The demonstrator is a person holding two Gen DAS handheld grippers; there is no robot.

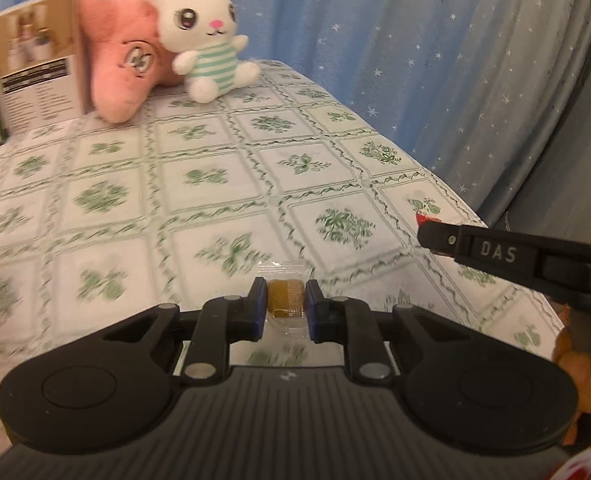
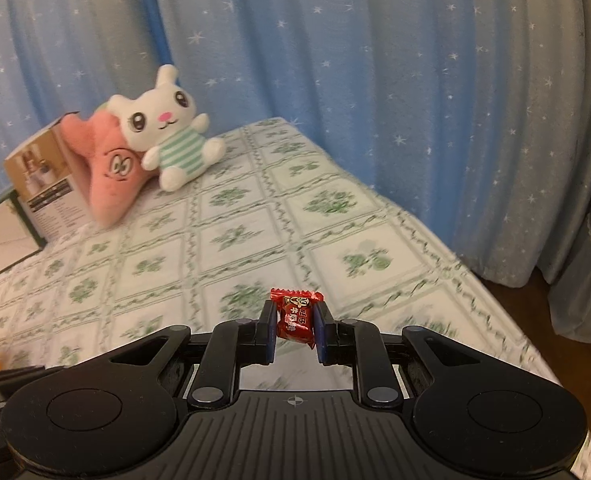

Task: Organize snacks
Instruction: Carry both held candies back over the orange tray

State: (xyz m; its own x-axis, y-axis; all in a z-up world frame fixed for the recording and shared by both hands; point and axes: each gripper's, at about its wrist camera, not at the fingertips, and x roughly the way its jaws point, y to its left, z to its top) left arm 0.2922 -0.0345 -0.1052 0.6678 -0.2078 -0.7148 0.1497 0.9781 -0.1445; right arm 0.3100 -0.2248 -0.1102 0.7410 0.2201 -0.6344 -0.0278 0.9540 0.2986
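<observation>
At the lower centre of the left wrist view, the left gripper [image 1: 286,307] was seen with its jaws clamped on a brown sweet in clear wrapping [image 1: 286,298], held above the floral-clothed worktop [image 1: 223,184]. In the right wrist view, a red-wrapped candy [image 2: 293,317] was pinched between the closed jaws of the right gripper [image 2: 294,330], lower centre. A white plush rabbit [image 1: 205,36] was propped at upper left.

Two wrist-mounted fisheye cameras look forward and down along their grippers, close above a table [image 1: 215,184] in a green-patterned cloth. Both face the far end, sharing the white plush rabbit [image 1: 207,36], pink plush [image 1: 115,64], cardboard box [image 1: 35,68] and starred blue curtain [image 1: 375,40]. The left view looks from farther left, catching the right gripper [image 1: 425,236] at its right edge.
</observation>
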